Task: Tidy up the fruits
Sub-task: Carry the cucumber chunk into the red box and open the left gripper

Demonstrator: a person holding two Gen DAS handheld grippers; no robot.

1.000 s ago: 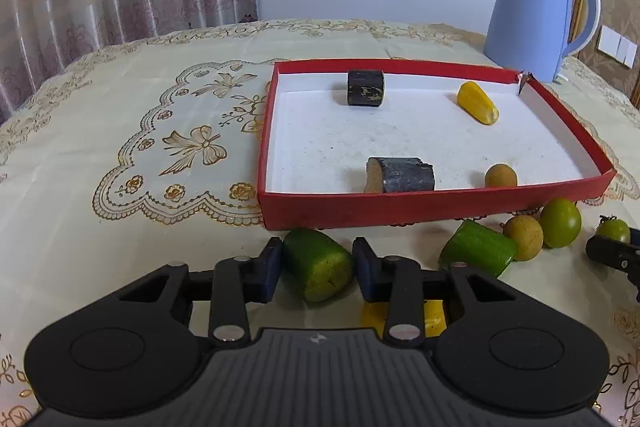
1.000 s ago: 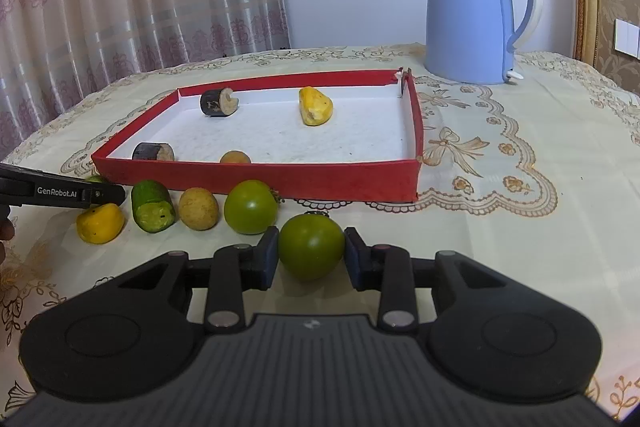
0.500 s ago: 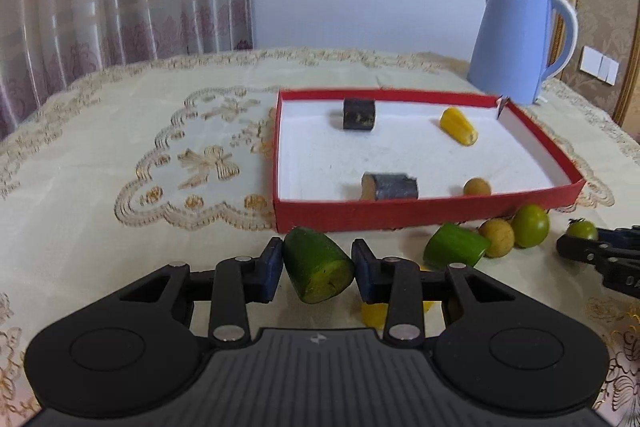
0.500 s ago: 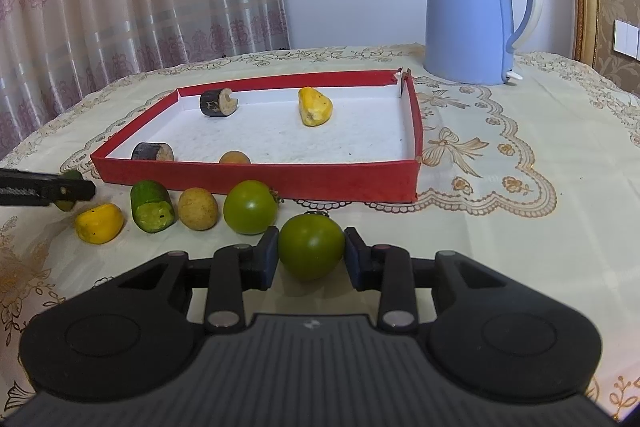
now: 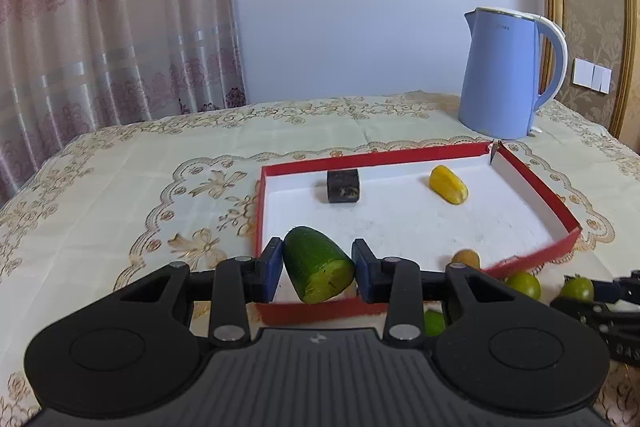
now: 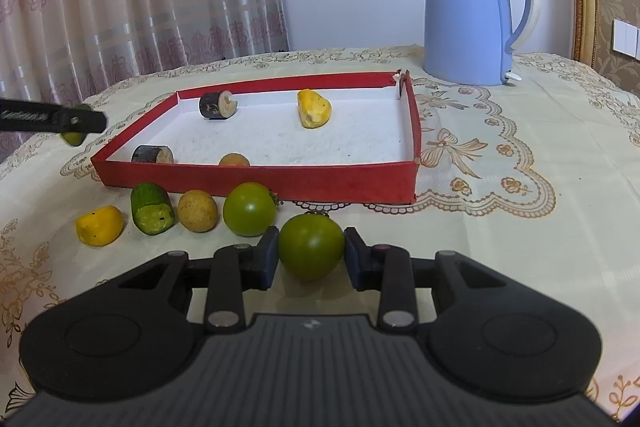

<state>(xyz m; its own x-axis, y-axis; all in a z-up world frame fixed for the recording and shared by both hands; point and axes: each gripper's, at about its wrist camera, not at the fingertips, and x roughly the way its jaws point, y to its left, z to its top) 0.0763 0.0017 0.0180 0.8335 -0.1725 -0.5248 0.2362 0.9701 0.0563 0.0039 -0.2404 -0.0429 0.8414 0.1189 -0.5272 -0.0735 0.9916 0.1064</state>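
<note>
**Q:** Green cucumber piece (image 5: 316, 267) in the left gripper (image 5: 318, 269): altered how over the last second?

**A:** Lifted off the tablecloth (image 5: 120, 187) and carried forward. Lay low on the cloth, short of the red tray (image 5: 536, 187), a second earlier. Hung at this moment over the tray's near wall, toward its left corner, cut face turned to the camera. Pinched between the two blue pads, both pressed against its skin, exactly as before.

**Q:** And on the right?

**A:** Scarcely altered. Right gripper (image 6: 311, 258) closed around a green tomato (image 6: 311, 251), pads tight against both flanks. Stayed in the same place through the second, apparently resting on the cloth just outside the tray's near wall. Not yet raised.

**Q:** Meaning for the task?

**A:** Judged as a transfer half made. Cleared the wall with the cucumber, but not yet released over the white floor. Already inside: two dark cylindrical pieces (image 6: 216, 105), a yellow piece (image 6: 314, 109) and a brown round fruit (image 6: 235, 160). Left outside, in a row along the near wall: another yellow piece (image 6: 100, 225), a second cucumber piece (image 6: 153, 209), a second brown round fruit (image 6: 198, 211) and a second green tomato (image 6: 249, 209). Probably next in turn: the gripped tomato, once lifted.
</note>
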